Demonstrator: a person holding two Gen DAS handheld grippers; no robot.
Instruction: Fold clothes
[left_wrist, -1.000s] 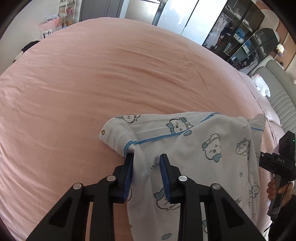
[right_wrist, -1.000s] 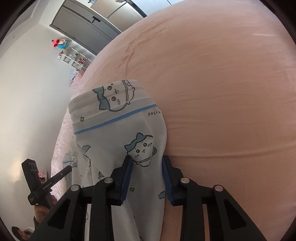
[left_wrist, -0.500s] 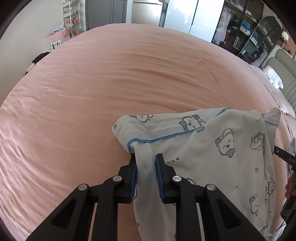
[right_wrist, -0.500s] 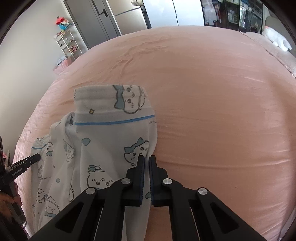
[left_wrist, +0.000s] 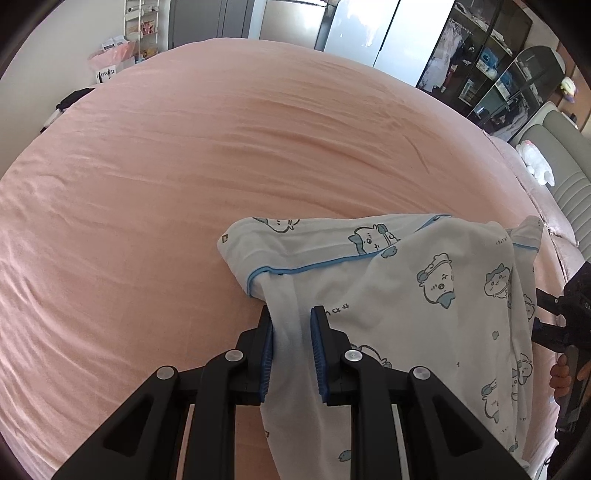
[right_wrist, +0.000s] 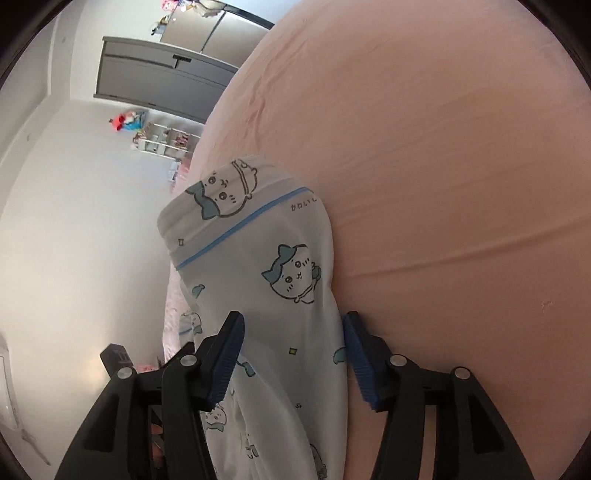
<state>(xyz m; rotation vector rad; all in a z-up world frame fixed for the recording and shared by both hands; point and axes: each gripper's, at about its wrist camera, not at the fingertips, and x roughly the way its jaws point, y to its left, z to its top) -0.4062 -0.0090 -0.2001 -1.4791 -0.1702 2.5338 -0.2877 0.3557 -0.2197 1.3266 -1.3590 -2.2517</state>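
A white garment (left_wrist: 406, 280) with cartoon prints and blue piping lies on the pink bed (left_wrist: 221, 147), its near part hanging down toward me. My left gripper (left_wrist: 291, 325) is shut on a bunched fold just below the piped hem, and the cloth fills the gap between the pads. In the right wrist view the same garment (right_wrist: 258, 258) runs between the fingers of my right gripper (right_wrist: 293, 332), which stands wide open with both pads apart from the cloth's edges. A hand (left_wrist: 561, 373) holds the right gripper's handle at the far right of the left wrist view.
The pink bed (right_wrist: 443, 147) stretches far beyond the garment. A grey sofa (left_wrist: 565, 177) with a white plush toy (left_wrist: 535, 162) stands at the right, dark glass cabinets (left_wrist: 480, 55) behind. A grey wardrobe (right_wrist: 155, 74) and a small shelf (right_wrist: 162, 136) stand by the white wall.
My right gripper, shut on the cloth half a second ago, has opened wide and tilted. My left gripper narrowed onto the fold a second ago and stays there.
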